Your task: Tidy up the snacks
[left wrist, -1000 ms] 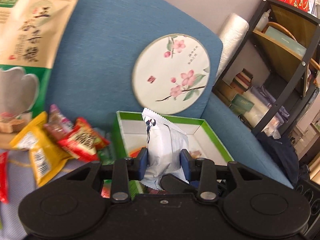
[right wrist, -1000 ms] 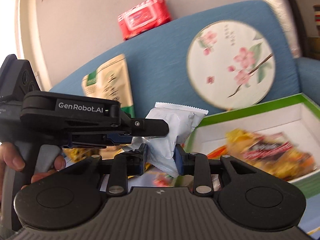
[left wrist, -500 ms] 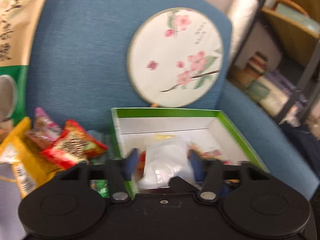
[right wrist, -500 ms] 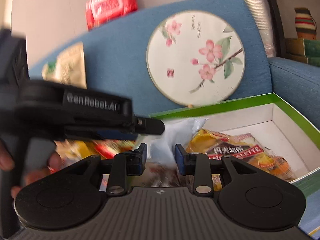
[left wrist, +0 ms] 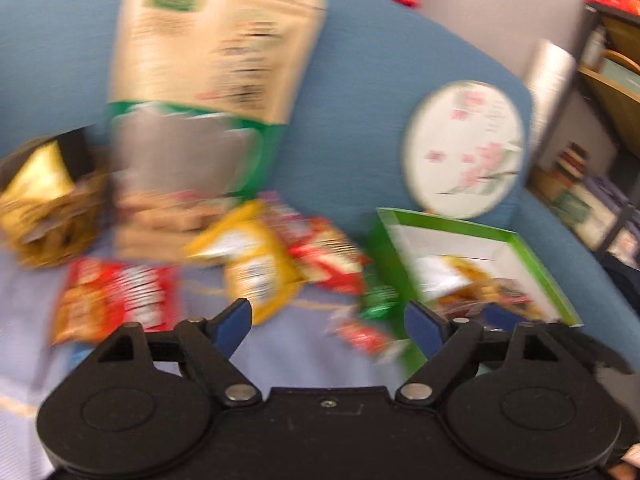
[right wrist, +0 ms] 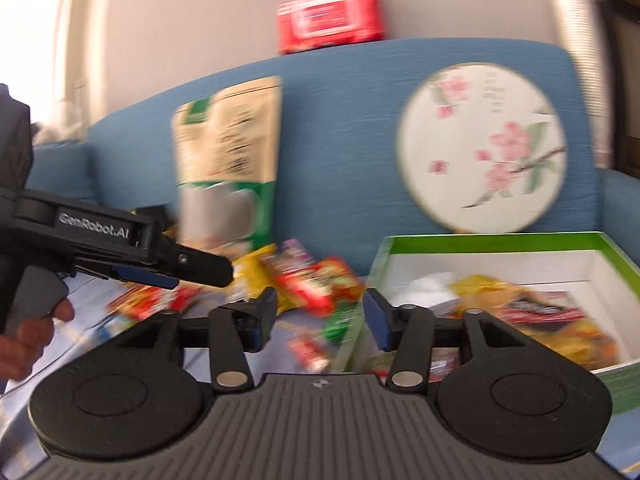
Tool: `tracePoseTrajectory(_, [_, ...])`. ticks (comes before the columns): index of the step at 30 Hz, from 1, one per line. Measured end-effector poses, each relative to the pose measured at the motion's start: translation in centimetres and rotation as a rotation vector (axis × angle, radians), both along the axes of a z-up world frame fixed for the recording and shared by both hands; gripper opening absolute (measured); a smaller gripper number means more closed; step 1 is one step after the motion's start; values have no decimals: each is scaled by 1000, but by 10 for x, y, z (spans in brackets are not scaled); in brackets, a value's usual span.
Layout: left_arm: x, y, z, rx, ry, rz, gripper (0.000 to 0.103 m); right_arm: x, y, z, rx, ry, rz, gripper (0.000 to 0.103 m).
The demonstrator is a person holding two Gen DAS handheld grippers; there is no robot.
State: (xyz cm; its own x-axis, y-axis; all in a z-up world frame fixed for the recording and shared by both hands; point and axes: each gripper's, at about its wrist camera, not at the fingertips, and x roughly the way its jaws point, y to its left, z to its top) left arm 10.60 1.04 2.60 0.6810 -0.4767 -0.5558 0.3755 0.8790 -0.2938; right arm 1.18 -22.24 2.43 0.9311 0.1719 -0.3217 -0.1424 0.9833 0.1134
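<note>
My left gripper (left wrist: pixel 328 320) is open and empty above the pale cloth, facing a pile of loose snack packets (left wrist: pixel 260 268). It also shows in the right wrist view (right wrist: pixel 192 268), left of the pile. My right gripper (right wrist: pixel 320 316) is open and empty, just left of the green box (right wrist: pixel 500 240). The green box (left wrist: pixel 452 222) holds the white packet (right wrist: pixel 432 288) and several yellow and red snacks (right wrist: pixel 532 312). A red packet (left wrist: pixel 116 300) lies at the left of the pile. Both views are blurred.
A tall beige and green bag (left wrist: pixel 208 92) leans on the blue sofa back (left wrist: pixel 360 80). A round flowered fan (right wrist: pixel 484 148) stands behind the box. A wicker basket with a gold packet (left wrist: pixel 40 208) sits far left. A red wipes pack (right wrist: pixel 332 16) tops the sofa. Shelves (left wrist: pixel 600 120) stand right.
My left gripper let go of the white packet into the green box, opened and swung left toward the snack pile. My right gripper opened wider and pulled back.
</note>
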Motion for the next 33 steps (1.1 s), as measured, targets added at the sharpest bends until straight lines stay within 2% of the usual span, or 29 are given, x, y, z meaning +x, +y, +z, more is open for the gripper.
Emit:
tracePoseTrajectory(1, [2, 13, -3, 13, 5, 31, 103, -1, 7, 0, -11, -5, 20, 95])
tracePoseTrajectory(7, [42, 81, -19, 34, 57, 256, 103, -2, 39, -8, -86, 10, 136, 96])
tracePoseTrajectory(10, [65, 100, -30, 11, 97, 330, 103, 2, 44, -13, -93, 34, 155, 96])
tracePoseTrajectory(12, [78, 106, -40, 6, 142, 346, 103, 3, 45, -16, -91, 50, 159, 96])
tracePoseTrajectory(15, [84, 101, -50, 20, 192, 312, 77, 5, 44, -18, -90, 64, 158, 96])
tracePoseTrajectory(16, [80, 99, -51, 14, 183, 298, 69, 5, 44, -18, -87, 68, 157, 96])
tracePoseTrajectory(19, [68, 81, -49, 22, 184, 165, 59, 6, 42, -18, -60, 79, 164, 96])
tracePoseTrajectory(21, [55, 64, -47, 41, 183, 64, 56, 6, 42, -18, -40, 89, 174, 96])
tracePoseTrajectory(22, [48, 56, -47, 47, 187, 15, 48, 6, 41, -18, -31, 96, 180, 96])
tracePoseTrajectory(23, [40, 49, -47, 41, 198, -36, 45, 7, 41, -18, -21, 106, 192, 96])
tracePoseTrajectory(24, [34, 43, -49, 37, 216, -84, 34, 7, 40, -19, -8, 121, 203, 96])
tracePoseTrajectory(25, [26, 37, -51, 39, 231, -127, 33, 8, 40, -20, 7, 136, 212, 96])
tracePoseTrajectory(27, [12, 30, -53, 51, 225, -166, 35, 11, 40, -23, 32, 177, 227, 96])
tracePoseTrajectory(28, [7, 29, -52, 60, 216, -163, 48, 11, 40, -24, 43, 188, 233, 96])
tracePoseTrajectory(29, [4, 29, -50, 63, 202, -140, 56, 12, 39, -26, 49, 192, 233, 96])
tracePoseTrajectory(31, [1, 35, -44, 43, 168, -89, 91, 13, 39, -28, 54, 205, 224, 96])
tracePoseTrajectory(33, [5, 41, -38, 17, 133, -20, 103, 16, 37, -31, 76, 225, 210, 96])
